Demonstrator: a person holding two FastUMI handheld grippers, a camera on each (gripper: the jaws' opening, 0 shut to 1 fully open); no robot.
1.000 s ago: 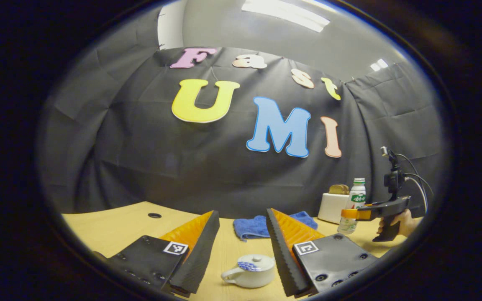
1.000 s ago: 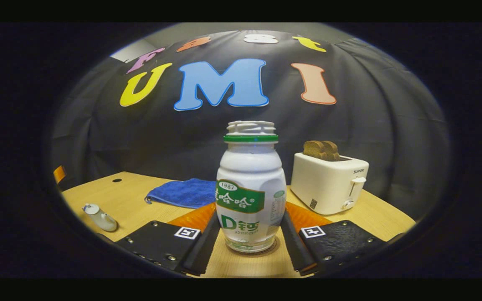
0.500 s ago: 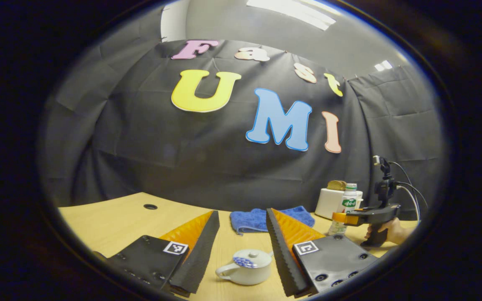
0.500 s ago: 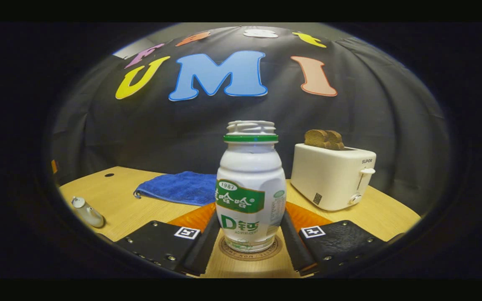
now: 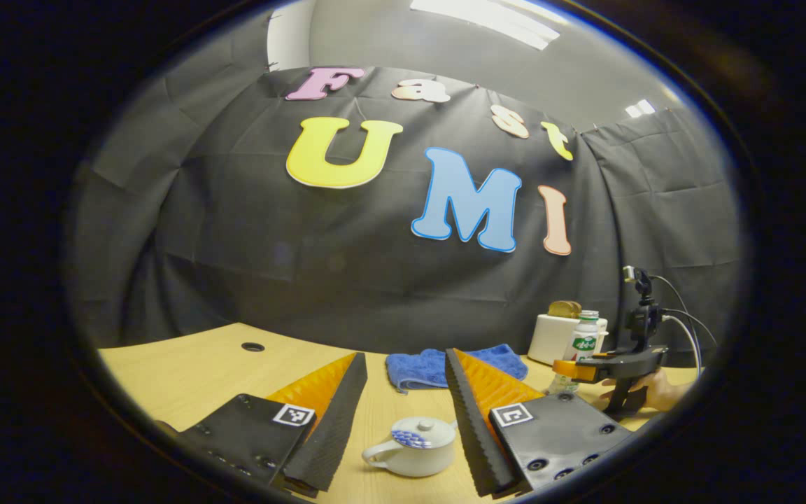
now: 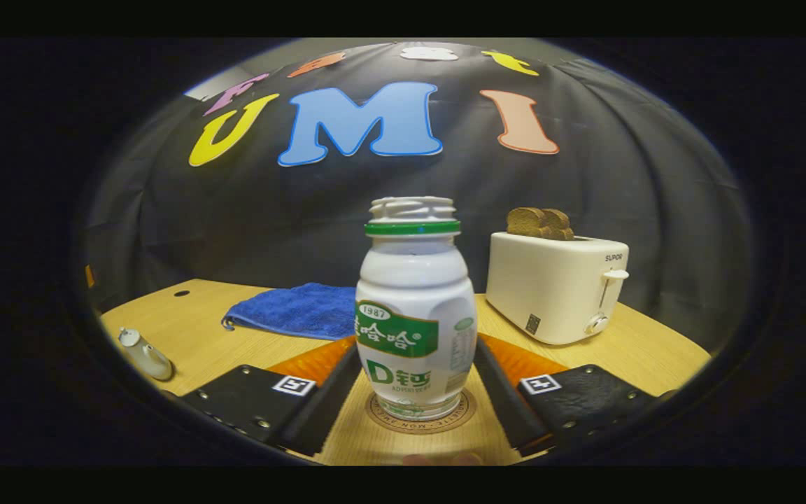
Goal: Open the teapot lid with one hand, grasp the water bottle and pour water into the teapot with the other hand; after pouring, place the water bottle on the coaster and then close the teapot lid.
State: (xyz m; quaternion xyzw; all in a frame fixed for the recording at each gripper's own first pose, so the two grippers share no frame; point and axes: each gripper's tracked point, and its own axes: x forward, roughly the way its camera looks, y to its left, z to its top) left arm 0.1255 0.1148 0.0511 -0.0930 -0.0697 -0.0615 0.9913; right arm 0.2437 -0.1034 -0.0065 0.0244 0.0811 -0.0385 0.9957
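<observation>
The right gripper [image 6: 413,402] is standing open, its fingers [image 6: 322,413] spread to either side of the one bottle [image 6: 413,329] with a gap showing on both sides. The bottle is sitting upright on the single coaster [image 6: 420,420]. Behind the bottle, one toaster [image 6: 557,287] is holding two slices of bread [image 6: 539,222], and one blue cloth [image 6: 298,311] is lying to the bottle's left. The left gripper [image 5: 406,427] is hovering wide open, gripping nothing, with the one teapot [image 5: 413,448] standing between its fingers, lid [image 5: 420,434] on. On the table [image 5: 193,371], the teapot is sitting well left of the bottle.
</observation>
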